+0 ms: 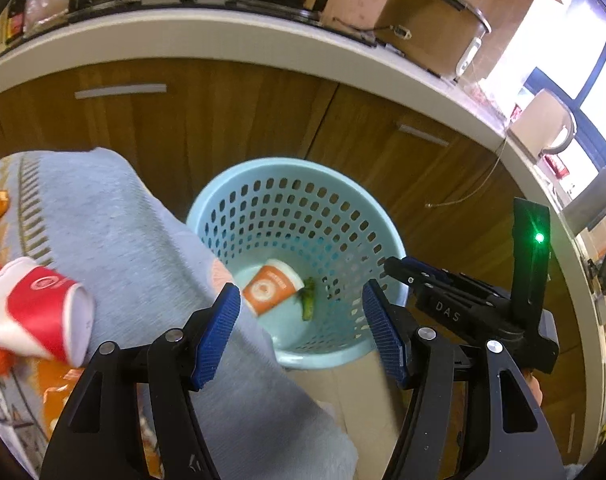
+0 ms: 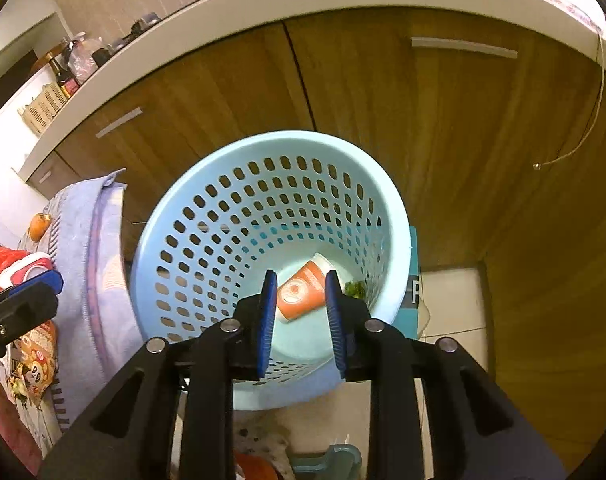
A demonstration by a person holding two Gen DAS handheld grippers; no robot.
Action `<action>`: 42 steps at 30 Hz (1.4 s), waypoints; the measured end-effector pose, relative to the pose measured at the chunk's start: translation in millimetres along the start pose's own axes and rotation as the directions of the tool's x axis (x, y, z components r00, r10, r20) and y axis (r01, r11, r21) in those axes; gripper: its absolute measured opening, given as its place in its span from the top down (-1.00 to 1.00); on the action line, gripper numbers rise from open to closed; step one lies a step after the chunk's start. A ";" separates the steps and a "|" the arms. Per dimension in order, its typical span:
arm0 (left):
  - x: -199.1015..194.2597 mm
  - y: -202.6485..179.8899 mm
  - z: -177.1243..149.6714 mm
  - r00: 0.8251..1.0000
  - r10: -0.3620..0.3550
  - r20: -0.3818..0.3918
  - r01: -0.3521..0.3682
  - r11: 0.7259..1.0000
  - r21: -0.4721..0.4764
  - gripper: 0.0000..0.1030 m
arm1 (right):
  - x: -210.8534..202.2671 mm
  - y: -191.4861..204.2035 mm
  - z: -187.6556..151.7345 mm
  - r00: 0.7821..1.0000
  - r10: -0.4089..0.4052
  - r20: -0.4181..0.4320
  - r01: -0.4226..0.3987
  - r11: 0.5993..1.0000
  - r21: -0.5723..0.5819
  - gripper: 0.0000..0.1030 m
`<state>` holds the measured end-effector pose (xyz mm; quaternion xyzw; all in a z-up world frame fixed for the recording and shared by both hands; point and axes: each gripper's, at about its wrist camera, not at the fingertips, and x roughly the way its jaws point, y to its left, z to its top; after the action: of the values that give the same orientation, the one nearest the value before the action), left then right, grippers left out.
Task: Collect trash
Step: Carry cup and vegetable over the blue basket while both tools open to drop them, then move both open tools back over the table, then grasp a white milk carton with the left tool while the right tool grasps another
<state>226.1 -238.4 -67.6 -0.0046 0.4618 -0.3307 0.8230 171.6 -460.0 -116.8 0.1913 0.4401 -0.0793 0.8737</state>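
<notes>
We hold both grippers above the pale blue perforated plastic wastebasket (image 2: 263,216), which stands on the floor against the brown wooden cabinet doors (image 2: 383,88), because that is where collected trash goes. The right gripper (image 2: 299,316) points down into the basket mouth; its jaws stand parted and grasp nothing, which suits a release over the opening. At the basket bottom lie an orange paper cup (image 2: 303,292) on its side and, just beside it, a green vegetable scrap (image 1: 307,298). The left gripper (image 1: 299,328) has its jaws released wide and empty. On the surface covered by a light blue towel (image 1: 115,232) to the left, a red-and-white paper cup (image 1: 43,316) lies tipped over. We judge it the next item to collect.
</notes>
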 end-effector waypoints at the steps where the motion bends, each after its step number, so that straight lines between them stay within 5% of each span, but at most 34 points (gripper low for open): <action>1: -6.4 0.8 -2.7 1.000 0.003 0.011 -0.003 1.000 0.000 -0.19 | -4.3 2.5 -0.4 1.000 0.005 0.008 -0.005 1.000 -0.005 0.42; 4: -28.5 2.0 -11.0 0.998 0.015 0.053 -0.016 1.000 0.005 -0.19 | -22.1 17.1 -2.0 0.998 0.021 0.051 -0.020 0.999 -0.035 0.25; 10: -86.3 14.7 -25.0 0.985 0.050 0.162 -0.047 0.999 -0.017 -0.19 | -59.1 64.3 -5.4 0.988 0.093 0.124 -0.076 0.987 -0.140 0.24; 18: -172.0 70.6 -59.0 0.943 0.174 0.284 -0.136 0.980 -0.147 -0.19 | -89.8 151.0 -17.7 0.963 0.231 0.140 -0.178 0.932 -0.316 0.24; 25: -235.7 145.9 -102.9 0.885 0.349 0.307 -0.250 0.914 -0.318 -0.29 | -94.7 228.0 -45.5 0.937 0.340 0.079 -0.269 0.848 -0.457 0.24; 31: -258.2 201.1 -134.8 0.845 0.479 0.238 -0.377 0.848 -0.373 -0.54 | -85.7 272.8 -66.6 0.928 0.372 0.023 -0.307 0.799 -0.517 0.23; 37: -252.7 249.1 -154.0 0.866 0.470 0.170 -0.367 0.830 -0.421 -0.54 | -72.5 302.5 -83.7 0.930 0.366 -0.033 -0.322 0.768 -0.554 0.23; 42: -240.0 259.3 -142.3 0.873 0.457 0.174 -0.391 0.866 -0.313 -0.68 | -63.7 314.6 -92.3 0.938 0.342 -0.058 -0.310 0.752 -0.581 0.23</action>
<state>172.4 138.2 -48.7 -0.0539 0.3879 -0.0718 0.9173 161.8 -137.0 -32.4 -0.0135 0.3799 0.2076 0.9013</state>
